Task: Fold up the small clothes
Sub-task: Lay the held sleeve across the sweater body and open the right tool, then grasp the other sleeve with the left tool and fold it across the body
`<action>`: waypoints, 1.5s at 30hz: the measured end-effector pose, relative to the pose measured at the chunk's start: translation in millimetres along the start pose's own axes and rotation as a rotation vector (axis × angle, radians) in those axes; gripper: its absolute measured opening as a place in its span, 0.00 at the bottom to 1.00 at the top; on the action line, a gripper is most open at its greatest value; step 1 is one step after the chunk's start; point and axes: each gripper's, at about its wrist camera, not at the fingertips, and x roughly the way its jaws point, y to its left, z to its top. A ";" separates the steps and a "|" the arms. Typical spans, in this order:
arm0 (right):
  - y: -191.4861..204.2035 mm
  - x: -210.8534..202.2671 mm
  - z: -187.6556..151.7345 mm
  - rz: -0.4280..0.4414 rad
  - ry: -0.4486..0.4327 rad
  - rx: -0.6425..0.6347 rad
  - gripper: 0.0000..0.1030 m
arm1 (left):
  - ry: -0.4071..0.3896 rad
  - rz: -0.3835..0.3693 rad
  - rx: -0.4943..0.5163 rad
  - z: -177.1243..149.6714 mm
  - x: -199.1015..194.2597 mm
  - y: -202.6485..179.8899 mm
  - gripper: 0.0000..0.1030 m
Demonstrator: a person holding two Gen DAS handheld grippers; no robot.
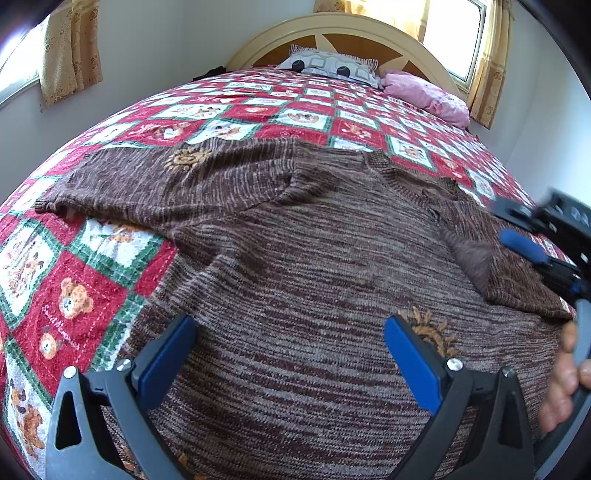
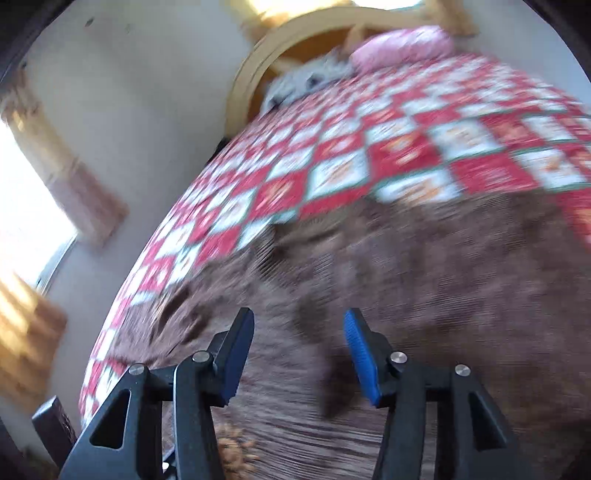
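A brown knitted sweater [image 1: 295,258] lies spread on the bed, one sleeve stretched out to the left and the other folded in at the right. My left gripper [image 1: 290,332] is open and empty just above the sweater's body. My right gripper [image 2: 299,332] is open and empty over the sweater [image 2: 424,280]; its view is blurred by motion. The right gripper also shows at the right edge of the left wrist view [image 1: 535,243], beside the folded right sleeve.
A red, white and green teddy-bear quilt [image 1: 92,280] covers the bed. A patterned pillow [image 1: 328,64] and a pink pillow [image 1: 424,92] lie by the curved headboard [image 1: 343,26]. Curtained windows flank the bed. A hand [image 1: 561,376] shows at right.
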 end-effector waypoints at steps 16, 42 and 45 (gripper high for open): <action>36.6 28.2 -44.1 -0.264 0.111 -0.275 0.23 | 0.008 0.015 0.011 0.4 3.0 -1.6 1.00; 11.3 -3.4 -49.0 -0.304 0.045 -0.297 0.61 | -0.096 0.154 -0.471 78.2 -22.7 201.1 0.94; 10.4 -3.9 -48.9 -0.296 0.042 -0.289 0.61 | -0.028 0.072 -0.622 86.3 3.3 233.1 0.83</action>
